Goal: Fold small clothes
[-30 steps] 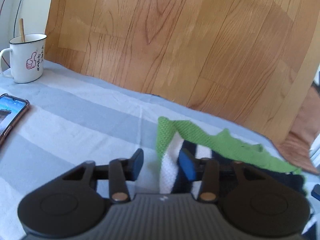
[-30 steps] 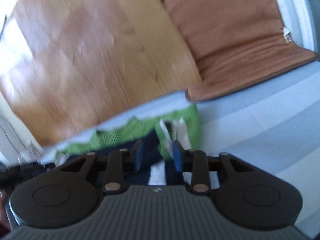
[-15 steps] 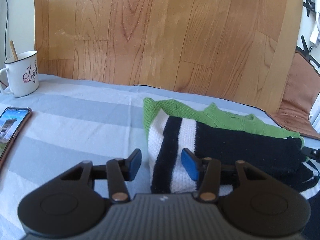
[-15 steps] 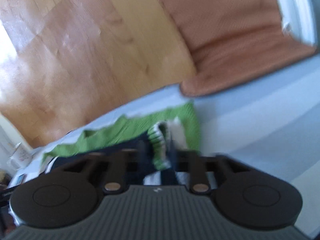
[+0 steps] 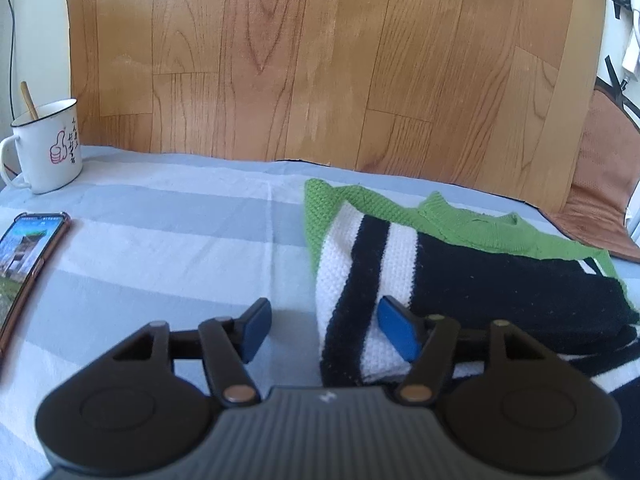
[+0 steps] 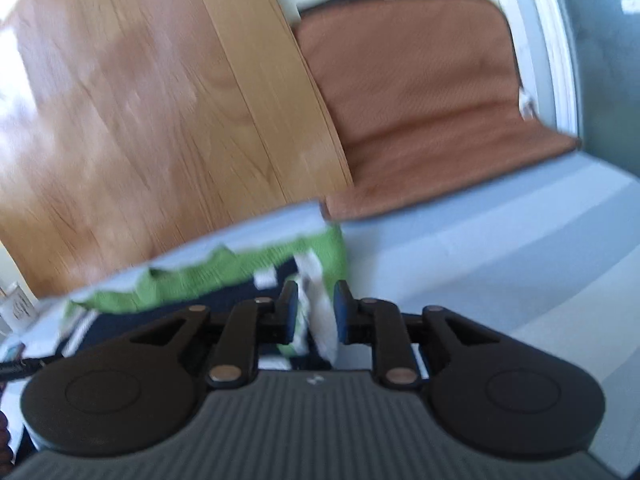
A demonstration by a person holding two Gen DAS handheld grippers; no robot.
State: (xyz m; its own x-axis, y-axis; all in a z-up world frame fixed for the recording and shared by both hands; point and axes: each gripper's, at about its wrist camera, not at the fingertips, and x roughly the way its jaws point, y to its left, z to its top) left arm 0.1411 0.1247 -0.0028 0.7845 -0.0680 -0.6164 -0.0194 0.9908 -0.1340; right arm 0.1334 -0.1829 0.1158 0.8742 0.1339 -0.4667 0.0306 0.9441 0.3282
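Folded knit sweater on the striped bedsheet, a gripper at each end

The green, white and black knit sweater [image 5: 404, 256] lies folded on the blue-and-white striped sheet [image 5: 168, 240], toward 3 o'clock in the left view; the left gripper [image 5: 326, 330] has its jaws apart and opening, the sweater's white-and-black edge between the blue pads [image 5: 396, 330], untouched on the left side; the right gripper [image 6: 316, 312] is opening its jaws around a blurred white fold, contact unclear; an enamel mug [image 5: 46, 146] sits at 10 o'clock, a phone [image 5: 28, 256] at 9; wood-grain board [image 5: 320, 60] behind, brown cushion [image 6: 424, 104] at 1 o'clock.
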